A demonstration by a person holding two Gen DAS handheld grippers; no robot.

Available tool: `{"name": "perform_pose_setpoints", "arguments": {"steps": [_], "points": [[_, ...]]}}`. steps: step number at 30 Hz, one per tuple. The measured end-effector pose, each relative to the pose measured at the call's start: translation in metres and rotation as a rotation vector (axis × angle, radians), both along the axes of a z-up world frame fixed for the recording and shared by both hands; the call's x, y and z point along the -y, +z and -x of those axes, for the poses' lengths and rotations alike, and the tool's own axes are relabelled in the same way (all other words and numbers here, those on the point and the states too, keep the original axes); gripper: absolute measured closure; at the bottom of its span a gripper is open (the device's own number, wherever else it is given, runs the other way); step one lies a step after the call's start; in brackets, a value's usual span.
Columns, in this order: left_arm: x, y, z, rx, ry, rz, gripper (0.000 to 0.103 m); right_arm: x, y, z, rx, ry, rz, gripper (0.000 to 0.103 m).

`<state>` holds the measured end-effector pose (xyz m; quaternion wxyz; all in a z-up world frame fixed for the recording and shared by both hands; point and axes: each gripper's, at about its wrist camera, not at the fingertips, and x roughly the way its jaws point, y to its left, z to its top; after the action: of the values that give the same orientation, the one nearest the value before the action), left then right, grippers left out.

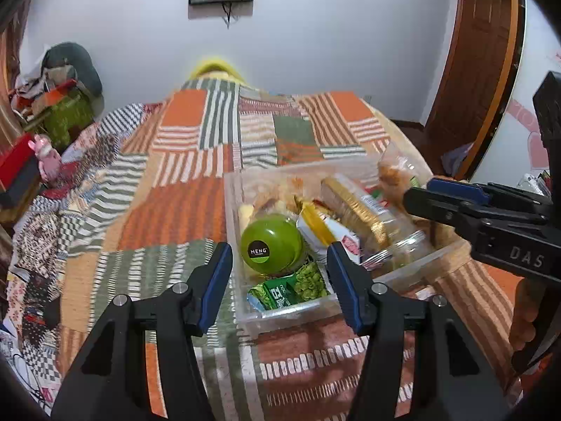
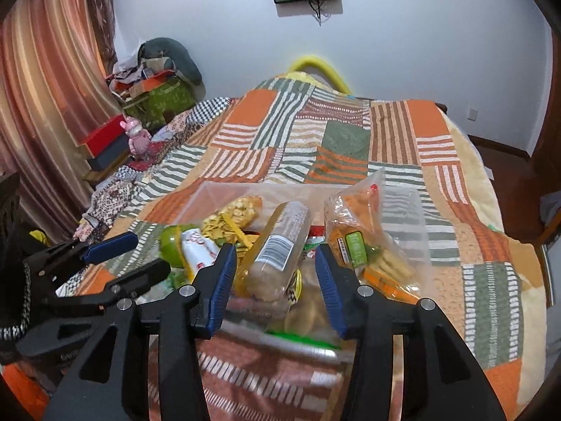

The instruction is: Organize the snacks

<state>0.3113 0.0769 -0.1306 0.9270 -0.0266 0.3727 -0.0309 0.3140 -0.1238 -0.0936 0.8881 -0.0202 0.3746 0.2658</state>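
Snacks are seen piled in the clear bin (image 1: 280, 312) near the bed's edge, both grippers (image 1: 280, 263) (image 2: 275, 273) held released, sorting unfinished.

Both grippers, left (image 1: 280, 280) and right (image 2: 275, 286), are black plastic with blue finger pads, silver screws and white "DAS" lettering.

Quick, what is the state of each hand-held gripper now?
Left hand-held gripper: open, holding nothing.
Right hand-held gripper: open, holding nothing.
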Motion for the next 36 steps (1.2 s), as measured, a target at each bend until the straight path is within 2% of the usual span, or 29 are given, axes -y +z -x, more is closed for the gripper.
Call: {"name": "perform_pose_setpoints", "arguments": {"steps": [5, 14, 19, 22, 24, 28, 33, 36], "points": [[0.003, 0.042, 0.031, 0.091, 0.009, 0.017, 0.047, 0.015, 0.033, 0.027, 0.073, -0.01, -0.035, 0.06], [0.019, 0.127, 0.106, 0.304, 0.009, 0.035, 0.047, 0.043, 0.103, 0.099, 0.26, -0.019, -0.106, 0.06], [0.033, 0.157, 0.147, 0.406, 0.012, 0.024, 0.04, 0.056, 0.124, 0.133, 0.336, -0.021, -0.136, 0.058], [0.042, 0.166, 0.166, 0.453, 0.028, 0.018, 0.024, 0.061, 0.131, 0.149, 0.376, -0.033, -0.142, 0.041], [0.047, 0.17, 0.175, 0.477, 0.037, 0.013, 0.014, 0.065, 0.133, 0.156, 0.395, -0.05, -0.149, 0.026], [0.054, 0.174, 0.19, 0.508, 0.039, -0.002, 0.008, 0.07, 0.133, 0.159, 0.408, -0.067, -0.158, 0.018], [0.063, 0.177, 0.203, 0.526, 0.033, -0.02, 0.001, 0.072, 0.13, 0.163, 0.421, -0.089, -0.148, 0.002], [0.065, 0.176, 0.205, 0.526, 0.035, -0.023, 0.0, 0.076, 0.129, 0.17, 0.43, -0.101, -0.151, 0.0]]}}
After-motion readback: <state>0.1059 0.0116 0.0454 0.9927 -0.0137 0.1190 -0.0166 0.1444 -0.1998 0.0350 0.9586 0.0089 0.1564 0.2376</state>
